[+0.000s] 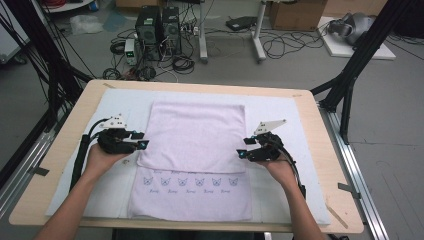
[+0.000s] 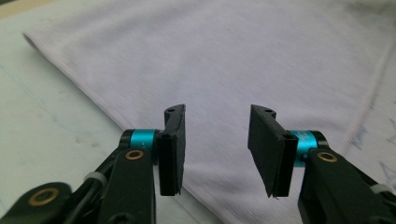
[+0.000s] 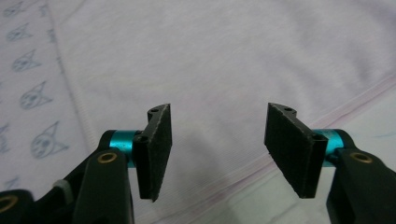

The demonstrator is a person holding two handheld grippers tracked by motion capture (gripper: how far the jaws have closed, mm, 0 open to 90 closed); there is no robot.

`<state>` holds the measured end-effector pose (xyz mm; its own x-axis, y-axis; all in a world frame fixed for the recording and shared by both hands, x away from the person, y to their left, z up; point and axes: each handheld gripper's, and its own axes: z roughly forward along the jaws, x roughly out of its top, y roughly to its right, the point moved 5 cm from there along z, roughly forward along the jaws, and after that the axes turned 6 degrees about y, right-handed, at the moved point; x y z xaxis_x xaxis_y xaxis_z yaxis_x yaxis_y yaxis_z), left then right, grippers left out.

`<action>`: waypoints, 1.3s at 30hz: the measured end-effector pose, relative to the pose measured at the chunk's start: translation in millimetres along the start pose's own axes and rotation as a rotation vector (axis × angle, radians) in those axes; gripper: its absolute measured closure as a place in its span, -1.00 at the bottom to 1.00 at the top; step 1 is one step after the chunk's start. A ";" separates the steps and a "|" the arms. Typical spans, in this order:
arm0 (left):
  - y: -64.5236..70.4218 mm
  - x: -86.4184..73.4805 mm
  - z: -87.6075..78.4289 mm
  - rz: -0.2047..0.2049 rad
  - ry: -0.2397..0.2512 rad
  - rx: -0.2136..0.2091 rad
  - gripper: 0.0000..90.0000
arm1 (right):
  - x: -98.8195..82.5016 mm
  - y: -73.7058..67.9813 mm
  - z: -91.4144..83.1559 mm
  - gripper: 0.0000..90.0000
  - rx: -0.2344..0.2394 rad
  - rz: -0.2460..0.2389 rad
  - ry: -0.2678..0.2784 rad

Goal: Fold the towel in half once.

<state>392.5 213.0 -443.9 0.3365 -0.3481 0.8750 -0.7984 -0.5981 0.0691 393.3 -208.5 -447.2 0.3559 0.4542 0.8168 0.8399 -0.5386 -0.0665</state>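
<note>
A pale towel (image 1: 192, 155) is laid flat at the table's (image 1: 320, 165) middle, its far part folded over the near, printed strip. The left gripper (image 1: 141, 140) and right gripper (image 1: 241, 151) are set at the fold's two side edges, apparently so that both edges can be taken together. Both pairs of jaws are held apart; nothing is gripped, and the cloth lies beneath them.

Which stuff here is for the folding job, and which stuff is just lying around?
For the job:
- pink towel, partly folded over itself
- left tool, open at the towel's left edge
- right tool, open at its right edge
- table under it

Just lying around:
- computer towers
- floor cables
- cardboard box
</note>
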 end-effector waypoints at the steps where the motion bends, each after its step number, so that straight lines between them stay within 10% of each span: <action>1: 3.5 -3.8 -0.3 0.006 -0.002 0.000 0.33 | -3.1 -2.3 0.7 -0.06 0.010 0.003 -0.024; 17: 19.7 -34.1 6.6 0.050 -0.097 -0.010 0.42 | -29.4 -28.6 12.3 0.18 0.052 -0.034 -0.063; 30: 21.7 -36.3 6.5 0.050 -0.069 0.008 0.88 | -33.5 -25.5 10.3 0.83 0.045 -0.038 -0.011; 39: 21.1 -30.0 2.9 0.039 -0.046 0.019 0.95 | -27.4 -24.6 2.8 0.92 0.046 -0.036 0.038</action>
<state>367.0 208.7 -470.1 0.3285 -0.4042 0.8537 -0.8018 -0.5970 0.0259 364.0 -205.6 -469.5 0.3103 0.4447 0.8402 0.8702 -0.4886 -0.0628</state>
